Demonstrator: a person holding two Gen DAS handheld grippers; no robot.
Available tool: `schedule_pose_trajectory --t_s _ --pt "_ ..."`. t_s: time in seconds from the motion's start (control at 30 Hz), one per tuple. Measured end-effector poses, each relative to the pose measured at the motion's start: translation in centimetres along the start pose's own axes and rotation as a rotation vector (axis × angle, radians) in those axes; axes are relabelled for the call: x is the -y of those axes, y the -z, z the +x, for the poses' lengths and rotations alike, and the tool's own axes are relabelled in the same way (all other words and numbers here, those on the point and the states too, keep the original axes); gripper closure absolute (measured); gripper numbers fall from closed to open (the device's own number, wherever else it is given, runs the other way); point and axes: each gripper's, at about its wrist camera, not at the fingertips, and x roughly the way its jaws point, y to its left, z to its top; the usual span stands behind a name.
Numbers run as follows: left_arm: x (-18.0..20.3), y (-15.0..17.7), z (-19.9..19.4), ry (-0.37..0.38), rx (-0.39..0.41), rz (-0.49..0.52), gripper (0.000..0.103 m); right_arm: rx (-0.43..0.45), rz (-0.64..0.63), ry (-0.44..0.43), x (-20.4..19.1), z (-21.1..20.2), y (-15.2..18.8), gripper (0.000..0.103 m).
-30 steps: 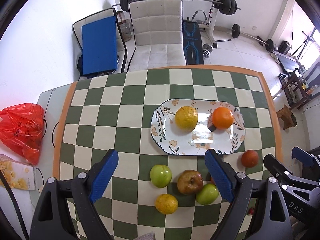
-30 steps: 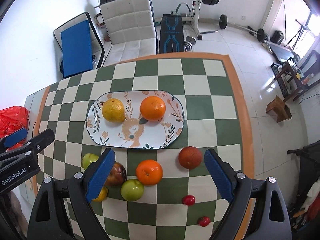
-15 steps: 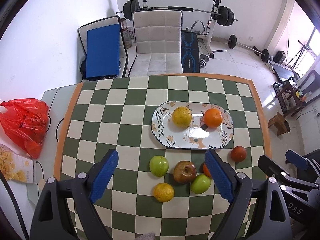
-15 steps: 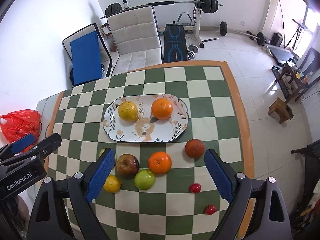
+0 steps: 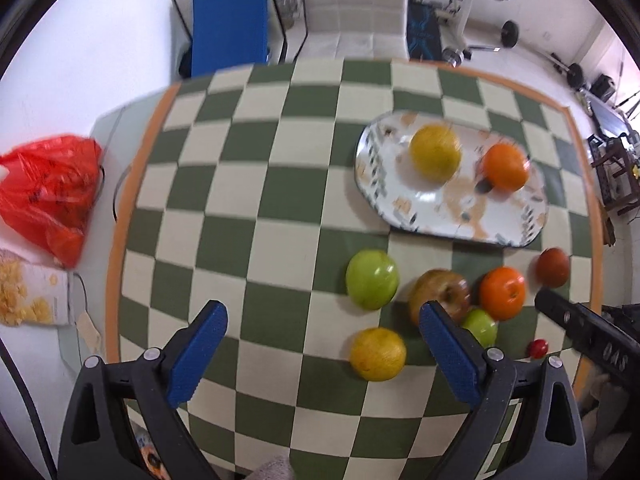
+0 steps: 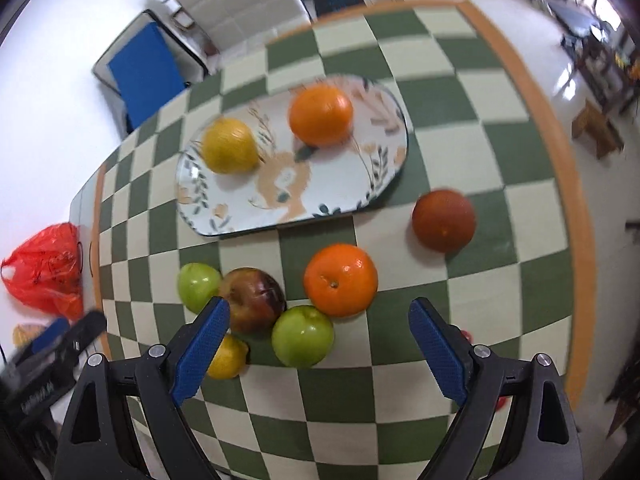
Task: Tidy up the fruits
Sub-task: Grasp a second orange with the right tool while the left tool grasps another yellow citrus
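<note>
Two fruits are already seated on the oval plate [image 6: 384,184]: a yellow citrus [image 6: 229,145] at its left end and an orange [image 6: 321,115] beside it, apart from each other. Seven more pieces are left on the checked tablecloth [image 6: 472,92] in front of the plate. The right gripper [image 6: 319,321] is held wide open and empty above the cluster, and the left gripper [image 5: 322,326] is likewise spread wide with nothing between its blue pads [image 5: 198,354].

The loose orange [image 6: 341,280] is judged the likeliest next pick, since it is seen nearest the middle of the right gripper's opening. For a clean grasp, the jaws should be lowered so that the orange alone is straddled; the small green apple [image 6: 303,336] appears to touch it at the lower left, so that side should be entered carefully to avoid nudging the neighbour. A round fruit is best closed on across its widest part, gently, so it is not squeezed out.

The orange is bright, glossy and dimpled, with its stem scar turned upward. Close beside it are seen a bruised red-brown apple [image 6: 252,300], a larger green apple [image 6: 199,286] and a small yellow citrus [image 6: 228,356] partly hidden by a finger. A dark red fruit [image 6: 444,220] sits apart to the right, and a tiny red fruit [image 5: 537,348] lies near the table edge.
</note>
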Motion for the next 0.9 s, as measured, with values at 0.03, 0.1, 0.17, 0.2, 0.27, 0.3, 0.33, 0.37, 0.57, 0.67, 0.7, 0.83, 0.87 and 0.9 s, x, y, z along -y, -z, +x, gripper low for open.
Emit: schedule_pose_trajectory --t_s 0.03,0.1,0.17,0.2,0.27,0.3,0.33,0.37,0.57,0.67,0.7,0.83,0.87,0.9 --pt "-0.2 0.1 0.9 0.001 -0.027 -0.007 0.005 -0.025 0.025 0.0 0.5 1.6 -0.4 0.01" --pt "-0.4 0.5 2.7 0.006 -0.079 -0.023 0.005 -0.052 0.046 0.008 1.2 4.3 -0.9 0.014" --pt "-0.4 1.0 4.2 0.011 -0.121 -0.023 0.005 -0.084 0.037 0.03 1.4 6.5 -1.2 0.017" --pt "-0.2 1.4 4.9 0.013 -0.144 -0.014 0.005 -0.096 0.031 0.033 1.3 7.2 -1.3 0.02" --pt "0.4 1.9 5.9 0.021 -0.171 0.013 0.005 -0.135 0.0 0.051 1.0 9.4 -1.4 0.03" --pt "0.6 2.1 6.3 0.024 -0.18 0.024 0.005 -0.145 -0.011 0.054 1.0 9.8 -1.4 0.036" --pt "1.1 2.4 6.8 0.03 -0.194 0.041 0.005 -0.154 -0.024 0.048 0.9 10.4 -1.3 0.036" --pt "1.6 2.6 7.3 0.034 -0.211 0.061 0.005 -0.149 -0.032 0.047 0.9 10.4 -1.1 0.037" --pt "4.4 3.5 10.1 0.074 -0.269 0.154 0.005 -0.169 -0.003 0.069 3.1 9.3 0.4 0.037" --pt "5.6 3.9 10.9 0.089 -0.274 0.189 0.034 -0.197 0.011 0.071 4.6 9.0 2.1 0.037" --pt "6.0 4.1 11.3 0.095 -0.284 0.202 0.048 -0.206 0.013 0.071 5.0 9.0 2.7 0.037" --pt "6.5 5.1 11.1 0.078 -0.259 0.229 0.048 -0.239 0.018 0.057 5.7 9.2 4.7 0.037" --pt "6.5 5.6 11.0 0.08 -0.259 0.229 0.048 -0.248 0.016 0.054 5.8 9.2 5.3 0.037" --pt "6.4 6.2 10.8 0.083 -0.26 0.229 0.048 -0.254 0.014 0.049 5.8 9.3 5.9 0.037"
